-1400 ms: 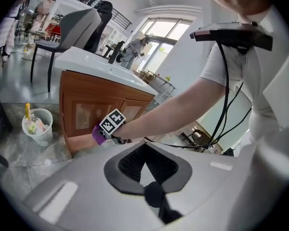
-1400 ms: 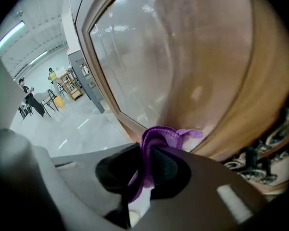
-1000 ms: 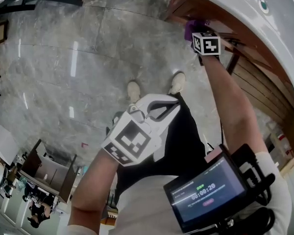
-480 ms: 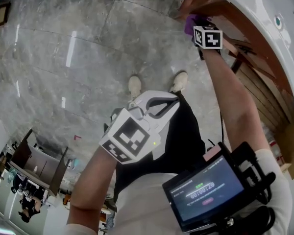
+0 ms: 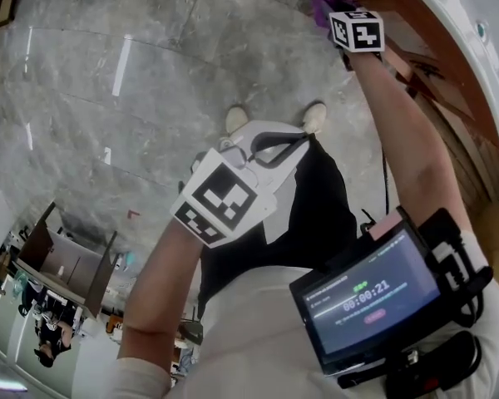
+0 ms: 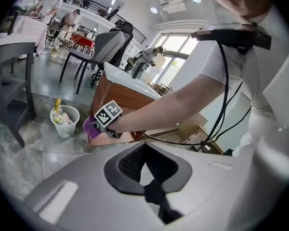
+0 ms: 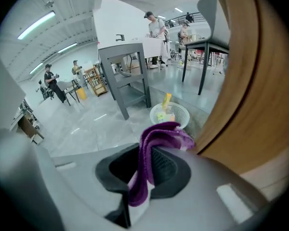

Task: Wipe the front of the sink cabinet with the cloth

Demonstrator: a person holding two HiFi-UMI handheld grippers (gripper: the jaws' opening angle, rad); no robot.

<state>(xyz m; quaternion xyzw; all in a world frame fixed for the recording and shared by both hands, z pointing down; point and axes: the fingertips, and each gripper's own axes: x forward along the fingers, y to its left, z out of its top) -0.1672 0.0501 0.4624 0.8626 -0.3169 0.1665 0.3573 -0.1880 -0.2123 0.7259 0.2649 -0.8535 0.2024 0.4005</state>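
Cloth [image 7: 149,148] is clamped in the right tongs [image 7: 137,194]; its free fold touches the cabinet front [image 7: 241,105], which lies just to the right of these tongs. The left tongs [image 6: 151,196] are together, empty, well apart from it.

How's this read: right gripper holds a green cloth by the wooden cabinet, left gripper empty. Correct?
One error: the cloth is purple, not green. The right gripper view shows the right gripper shut on it by the wooden cabinet; the left gripper is empty.
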